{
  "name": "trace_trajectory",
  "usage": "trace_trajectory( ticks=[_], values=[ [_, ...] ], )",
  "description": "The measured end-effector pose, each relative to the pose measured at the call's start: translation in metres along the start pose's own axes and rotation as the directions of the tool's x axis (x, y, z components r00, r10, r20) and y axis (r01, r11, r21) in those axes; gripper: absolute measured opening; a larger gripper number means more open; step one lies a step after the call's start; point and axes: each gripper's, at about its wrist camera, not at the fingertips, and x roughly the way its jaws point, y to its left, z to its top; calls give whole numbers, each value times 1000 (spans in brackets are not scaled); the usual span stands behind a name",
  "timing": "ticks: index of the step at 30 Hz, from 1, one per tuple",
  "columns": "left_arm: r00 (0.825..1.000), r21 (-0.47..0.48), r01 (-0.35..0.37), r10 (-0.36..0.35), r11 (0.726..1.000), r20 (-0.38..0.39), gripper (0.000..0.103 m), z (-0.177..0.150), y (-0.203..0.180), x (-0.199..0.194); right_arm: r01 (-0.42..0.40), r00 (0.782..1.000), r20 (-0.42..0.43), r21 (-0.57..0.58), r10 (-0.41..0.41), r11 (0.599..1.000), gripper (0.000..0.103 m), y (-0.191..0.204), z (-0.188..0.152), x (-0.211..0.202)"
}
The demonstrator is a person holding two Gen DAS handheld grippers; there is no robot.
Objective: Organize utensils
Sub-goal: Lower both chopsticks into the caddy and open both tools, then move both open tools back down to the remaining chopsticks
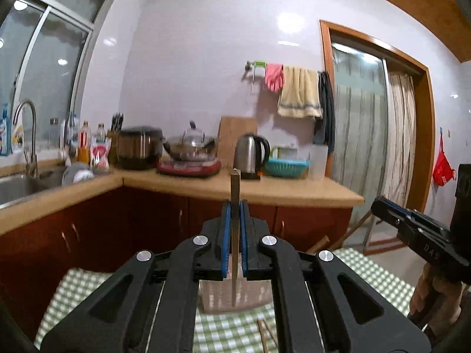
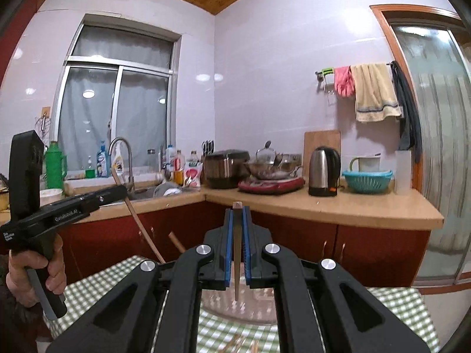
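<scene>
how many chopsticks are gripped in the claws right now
2: the left chopstick stands upright in the left claw, the right chopstick upright in the right claw. Loose sticks below aren't gripped; some may be hidden.

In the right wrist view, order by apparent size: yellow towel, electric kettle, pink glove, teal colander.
1. yellow towel
2. teal colander and electric kettle, too close to rank
3. pink glove

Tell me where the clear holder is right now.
The clear holder stands on the green checked tablecloth directly below the right gripper, which holds a chopstick upright above it.
</scene>
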Motion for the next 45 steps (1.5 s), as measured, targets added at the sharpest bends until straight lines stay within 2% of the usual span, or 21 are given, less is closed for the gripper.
trace_trajectory(
  ticks=[7, 14, 18, 22, 30, 33, 34, 35, 36, 40, 45],
  values=[
    [999, -1, -26, 26, 1000, 47, 6, 19, 5, 45, 35, 999, -1, -14, -35, 999, 7, -18, 10, 40],
    [997, 2, -63, 63, 998, 45, 6, -8, 10, 91, 46, 996, -83, 12, -45, 999, 7, -33, -14, 78],
    [996, 3, -85, 85, 996, 17, 6, -28, 14, 114, 49, 989, -140, 33, -44, 998, 7, -38, -39, 96],
    [996, -24, -80, 79, 997, -36, 6, -48, 21, 132, 49, 983, -180, 44, -40, 998, 7, -40, -57, 106],
    [992, -43, -52, 47, 998, -120, 7, -76, 27, 146, 52, 977, -207, 39, -43, 998, 7, -41, -69, 113],
    [991, -44, -46, 40, 998, -129, 16, -80, 26, 145, 61, 977, -205, 39, -52, 997, 9, -42, -69, 111],
    [991, -38, -51, 46, 998, -127, 27, -80, 25, 144, 60, 977, -205, 41, -51, 997, 11, -42, -68, 110],
    [991, -36, -53, 48, 998, -123, 37, -80, 24, 143, 61, 978, -203, 42, -51, 997, 19, -43, -67, 110],
    [992, -37, -53, 49, 998, -119, 40, -80, 23, 141, 65, 979, -198, 42, -56, 997, 27, -43, -67, 108],
    [994, -57, -50, 44, 997, -99, 62, -74, 23, 131, 77, 982, -172, 20, -73, 997, 31, -39, -59, 96],
    [996, -62, -50, 45, 997, -83, 68, -66, 20, 114, 87, 986, -142, -5, -87, 996, 37, -32, -51, 72]
  ],
)
